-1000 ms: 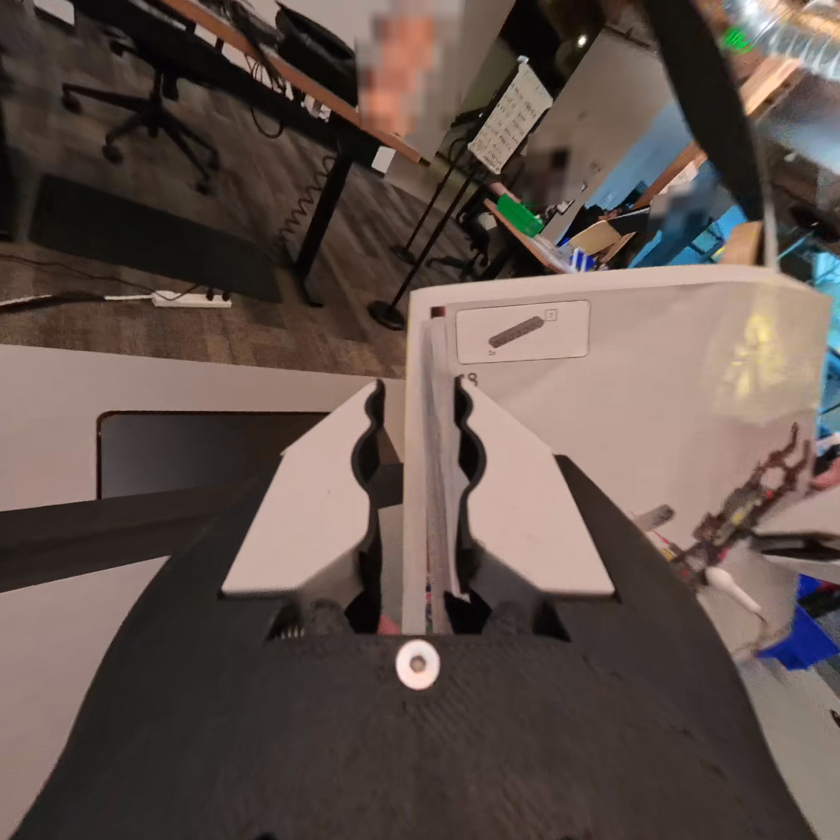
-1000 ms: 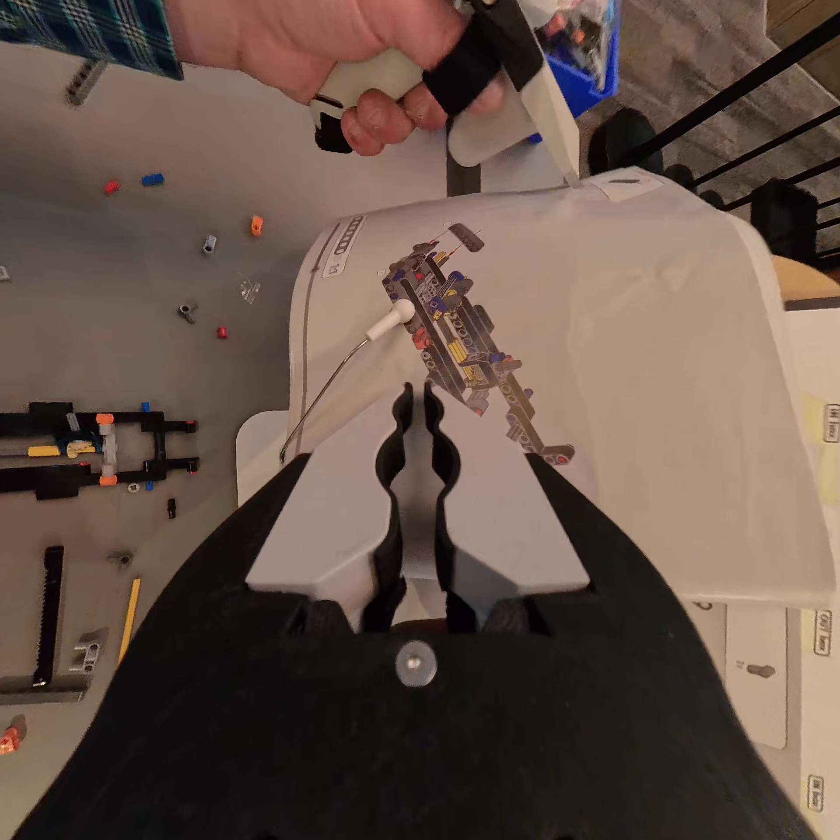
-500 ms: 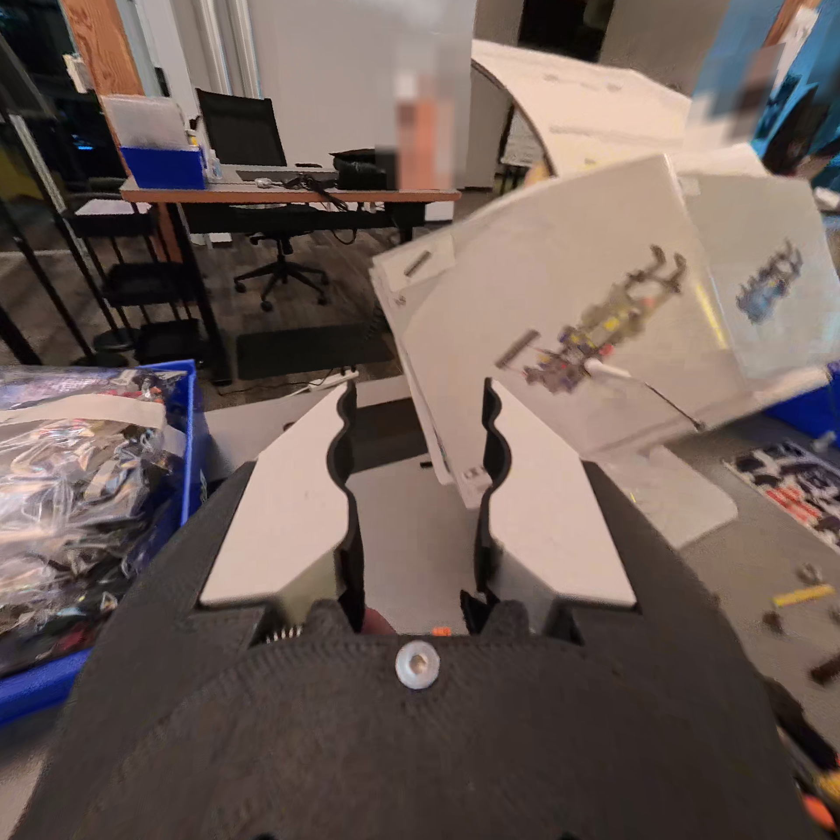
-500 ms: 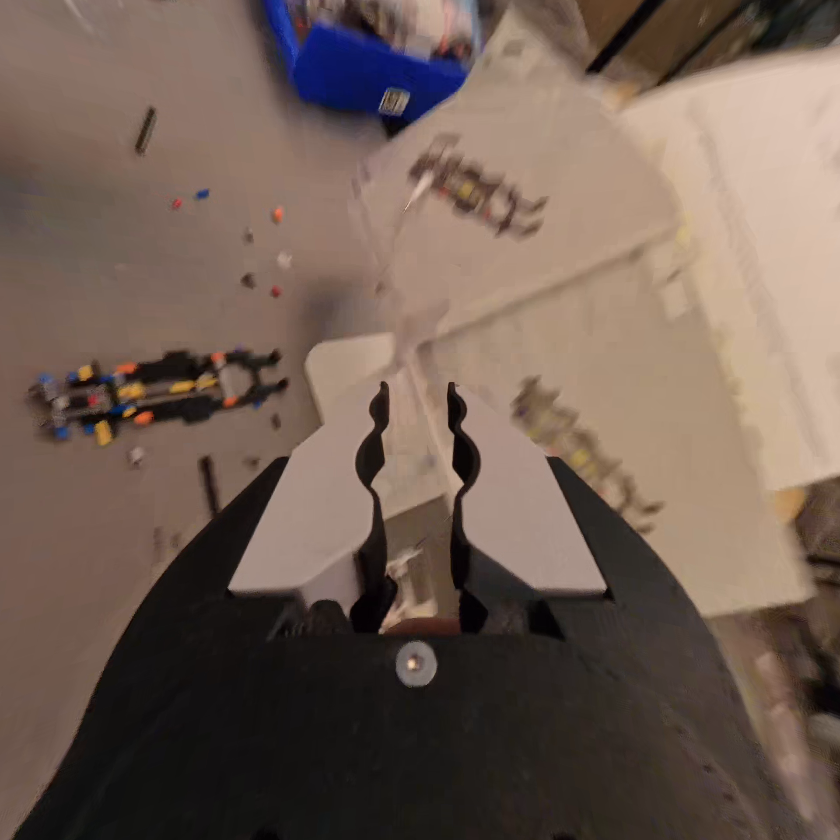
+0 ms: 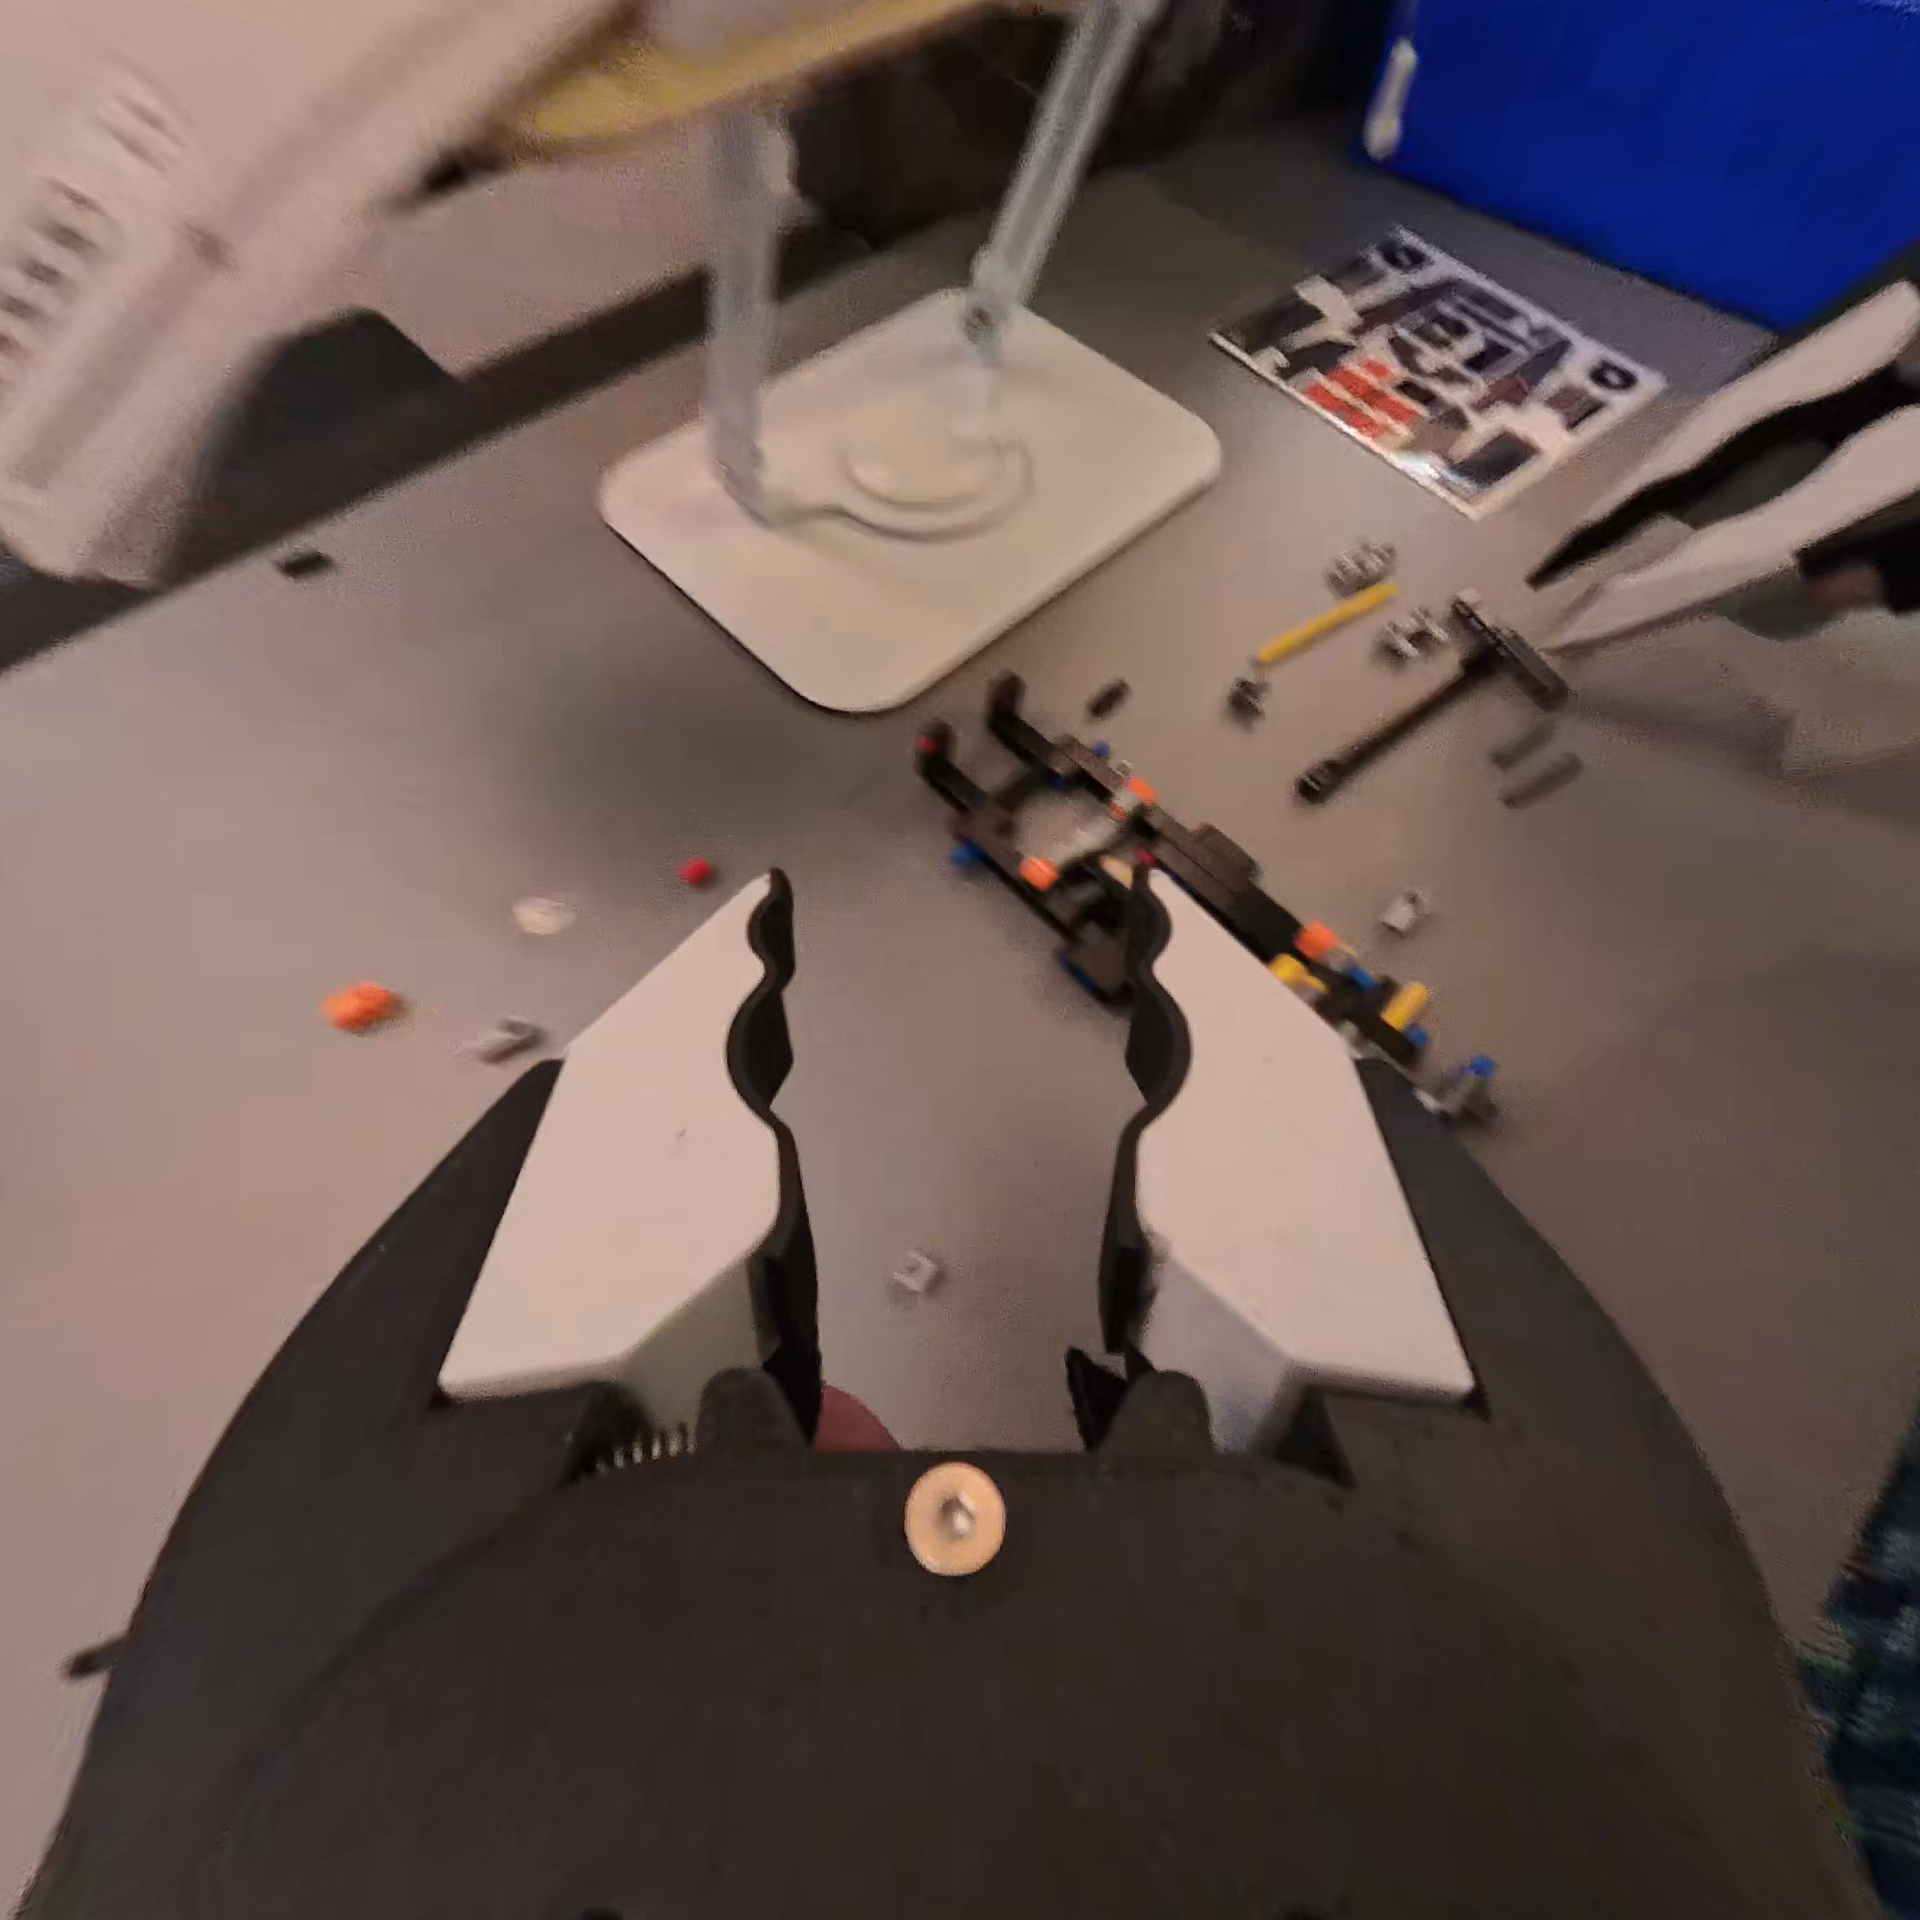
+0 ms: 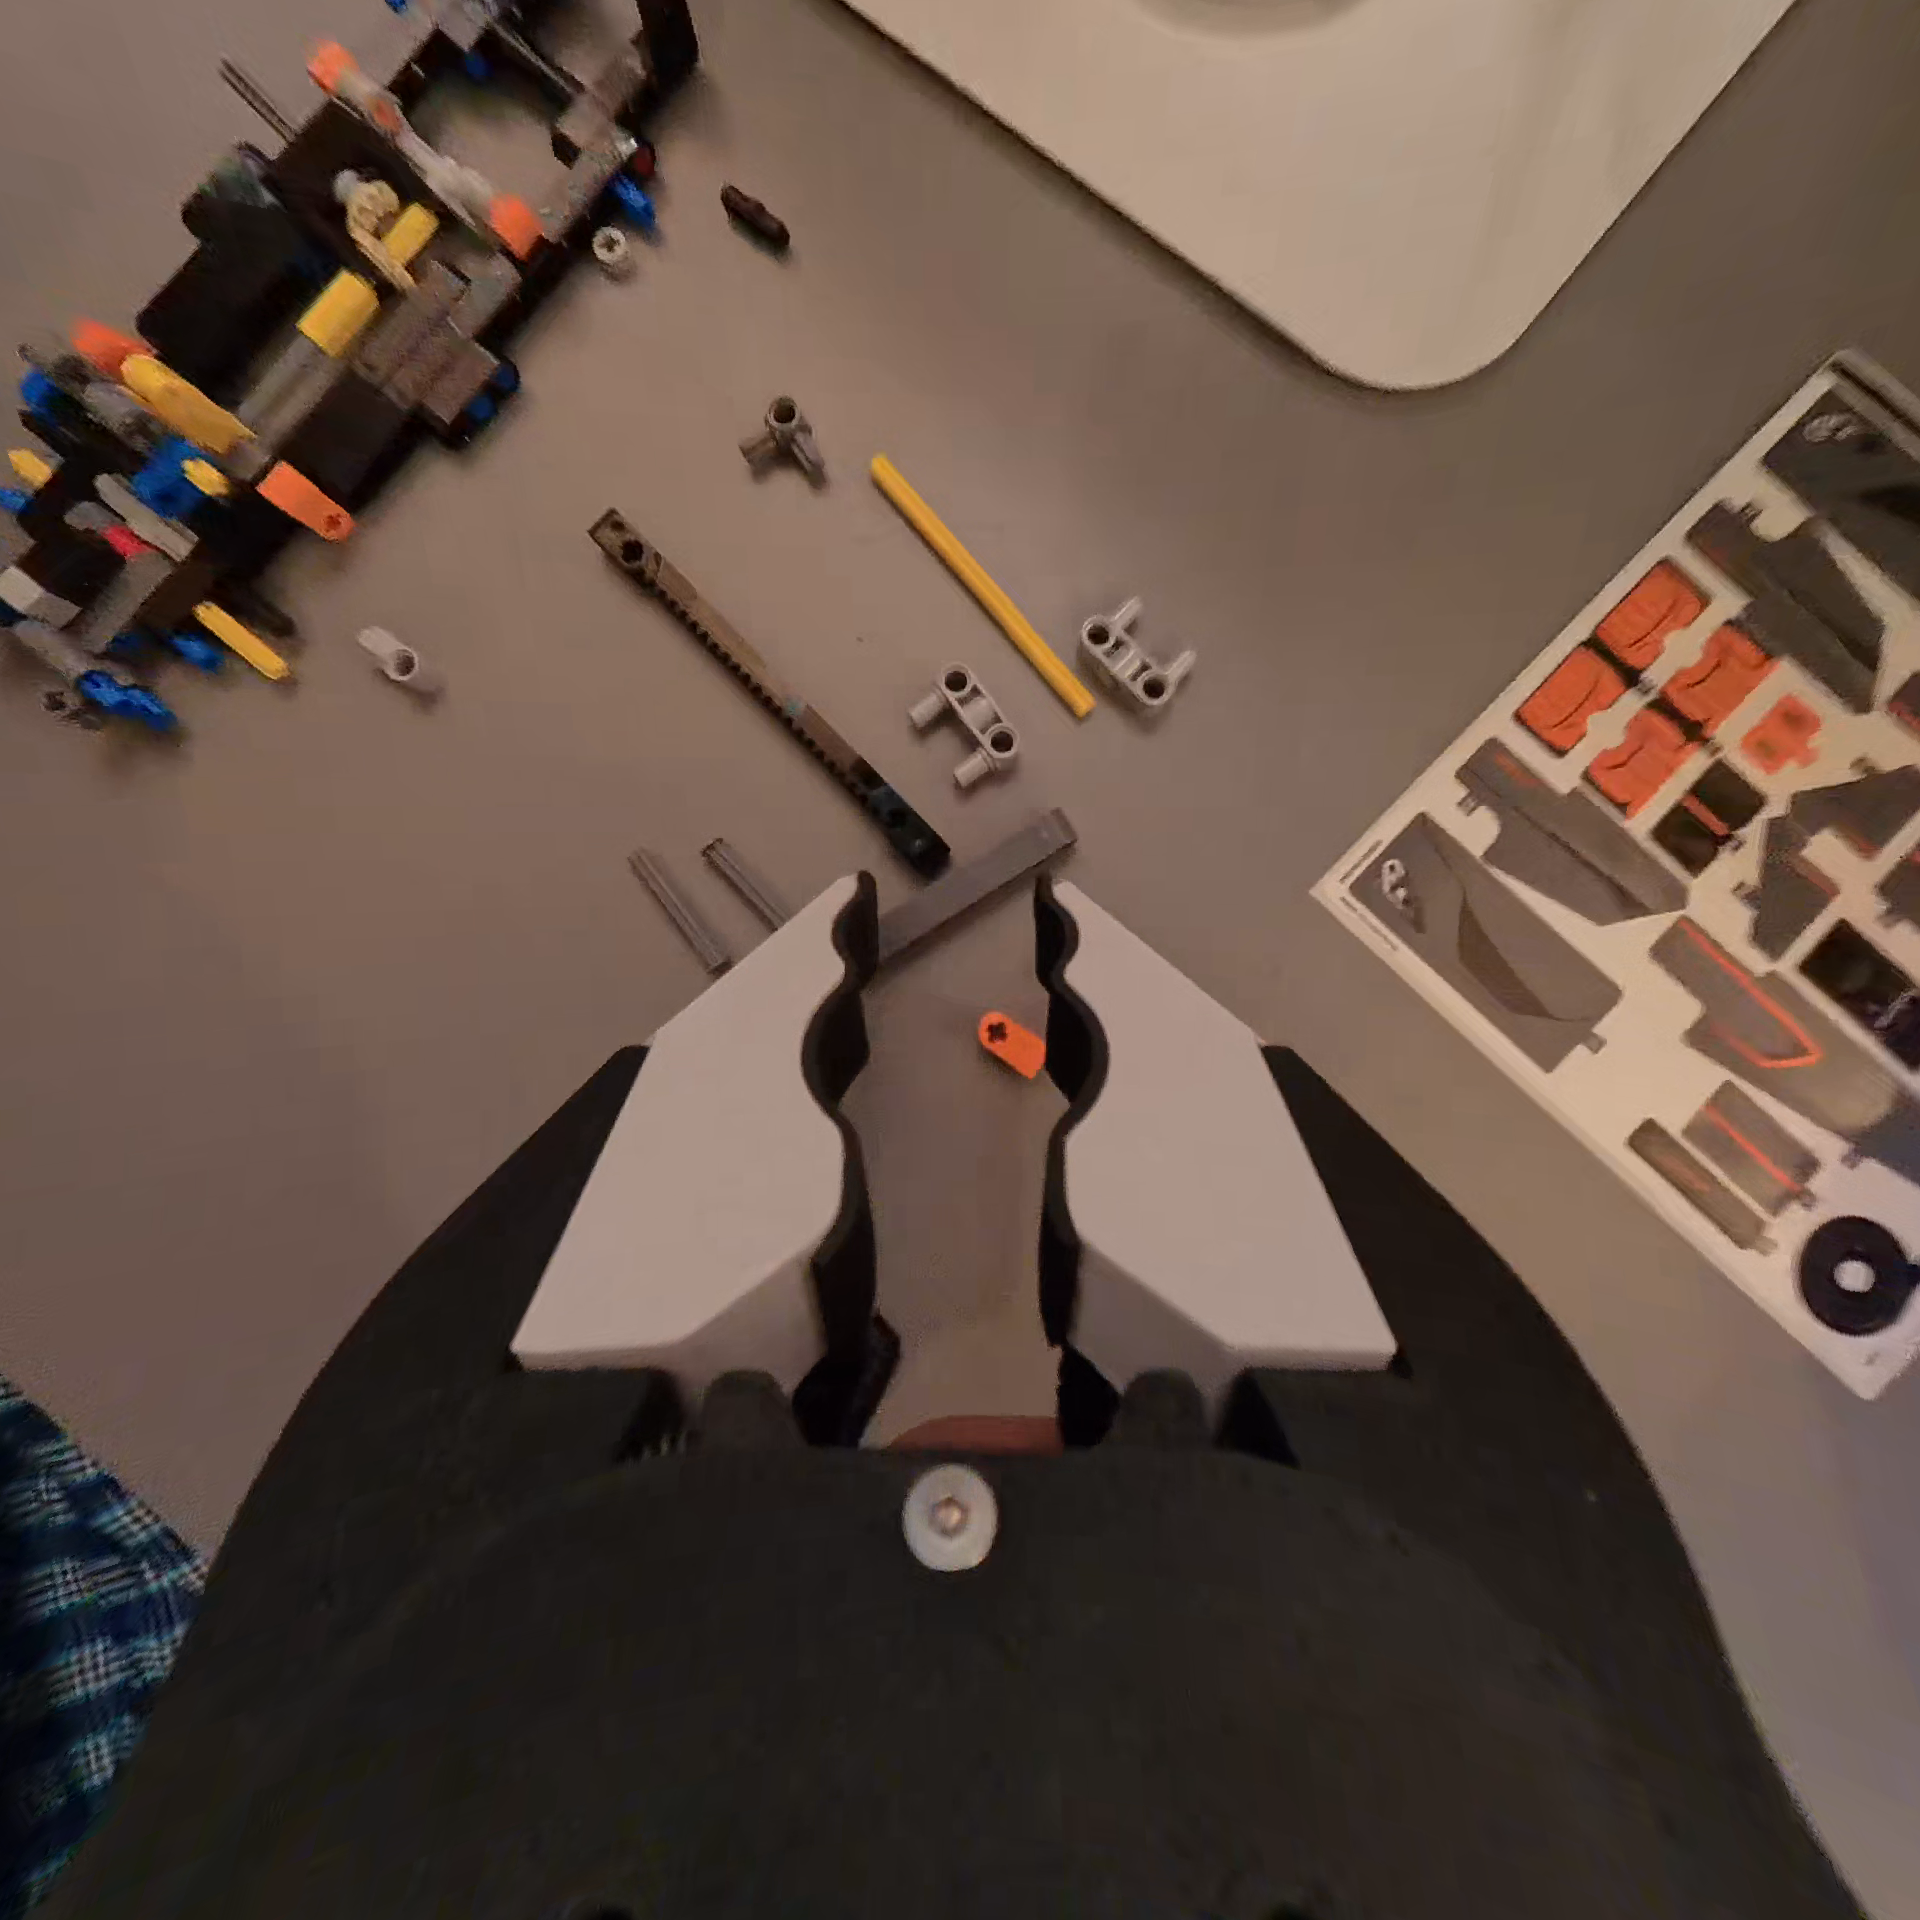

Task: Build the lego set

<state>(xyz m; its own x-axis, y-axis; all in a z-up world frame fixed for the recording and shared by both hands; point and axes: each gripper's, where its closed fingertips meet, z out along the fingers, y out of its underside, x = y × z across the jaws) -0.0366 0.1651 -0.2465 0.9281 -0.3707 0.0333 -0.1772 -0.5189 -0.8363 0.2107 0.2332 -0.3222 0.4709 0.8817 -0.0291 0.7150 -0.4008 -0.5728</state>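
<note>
The partly built black lego assembly (image 5: 1049, 800) with orange, yellow and blue pins lies on the grey table; it also shows in the right wrist view (image 6: 312, 312). My left gripper (image 5: 958, 894) is open and empty, just above the table, its right finger in front of the assembly. My right gripper (image 6: 951, 894) is open and empty, over a grey beam (image 6: 977, 873), with a small orange piece (image 6: 1010, 1042) on the table between its fingers. A black gear rack (image 6: 758, 686), a yellow axle (image 6: 977, 582) and grey connectors (image 6: 966, 717) lie just ahead. The right gripper also shows in the left wrist view (image 5: 1714, 520).
The white stand base (image 5: 914, 488) sits behind the assembly, with the blurred instruction booklet (image 5: 156, 208) above left. A sticker sheet (image 6: 1662, 831) lies right of the loose parts. A blue bin (image 5: 1662, 135) stands at the back. Small pieces (image 5: 358, 1006) are scattered left. My right gripper's tips are some 7 centimeters from the yellow axle (image 6: 977, 582). Look for it in the left wrist view (image 5: 1327, 617) too.
My left gripper let go of the booklet page, opened wide and swung down to the table. My right gripper left the booklet, opened and dropped over the loose parts.
</note>
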